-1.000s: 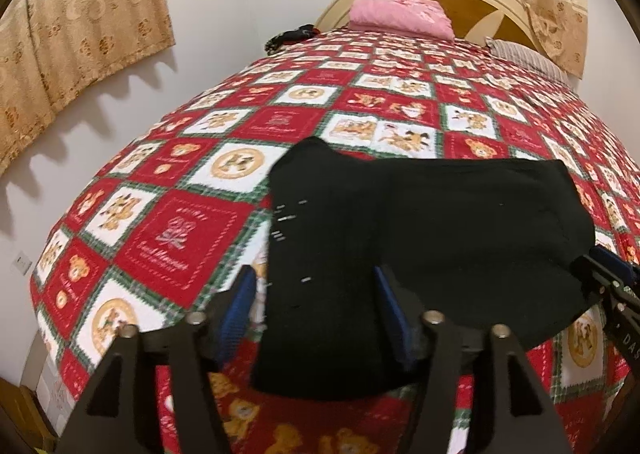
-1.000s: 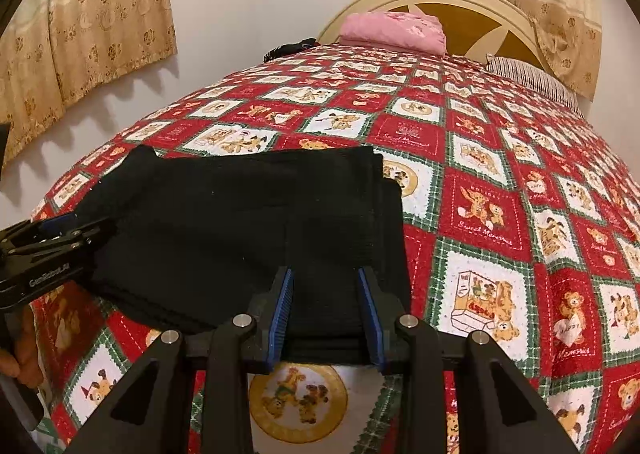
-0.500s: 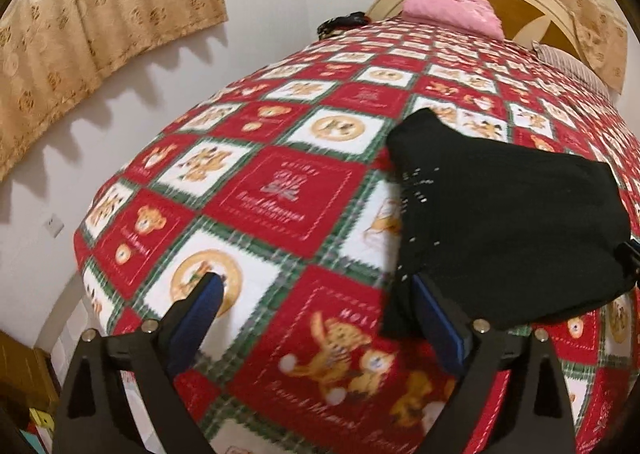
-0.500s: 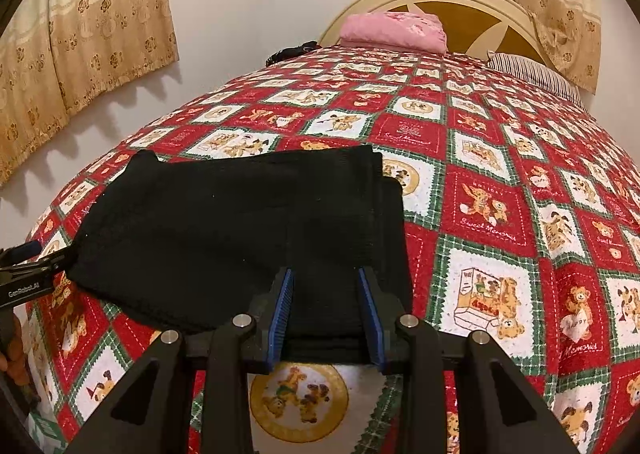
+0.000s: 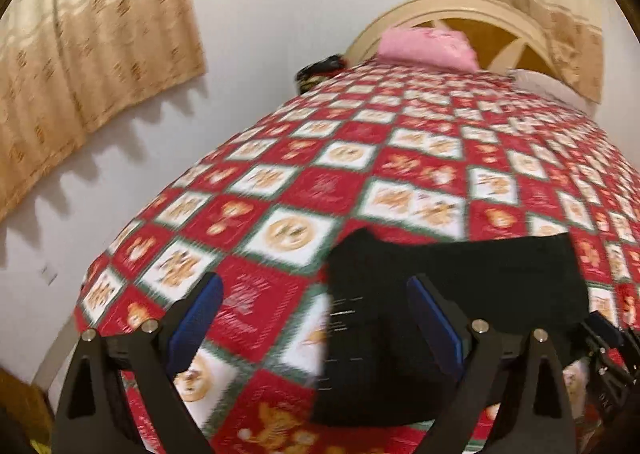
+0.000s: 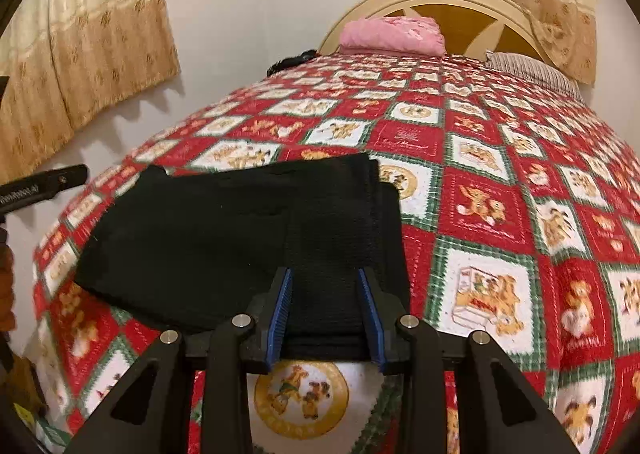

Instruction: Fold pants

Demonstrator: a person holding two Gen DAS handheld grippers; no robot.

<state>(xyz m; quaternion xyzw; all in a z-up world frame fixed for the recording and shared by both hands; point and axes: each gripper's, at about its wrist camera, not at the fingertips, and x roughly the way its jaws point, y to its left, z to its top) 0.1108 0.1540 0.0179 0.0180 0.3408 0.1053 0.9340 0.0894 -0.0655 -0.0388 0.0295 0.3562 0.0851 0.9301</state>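
The black pants (image 6: pixel 240 230) lie folded into a flat rectangle on the red patchwork quilt (image 6: pixel 500 182). My right gripper (image 6: pixel 326 306) sits at the pants' near right edge, its blue-padded fingers (image 6: pixel 280 306) partly apart with the folded edge between them. My left gripper (image 5: pixel 316 318) is wide open and empty, over the pants' left edge (image 5: pixel 400 334); this view is motion-blurred. The left gripper's body also shows at the left edge of the right wrist view (image 6: pixel 40 188), lifted off the quilt.
A pink folded cloth (image 6: pixel 392 34) and a striped pillow (image 6: pixel 532 72) lie by the headboard (image 6: pixel 440 2). A dark object (image 6: pixel 292 60) sits at the quilt's far left corner. Wall and curtains (image 6: pixel 80 54) run along the bed's left side.
My left gripper opened, let go of the pants, swung out left, then came back towards the pants' left edge and rose. The right gripper has stayed put.
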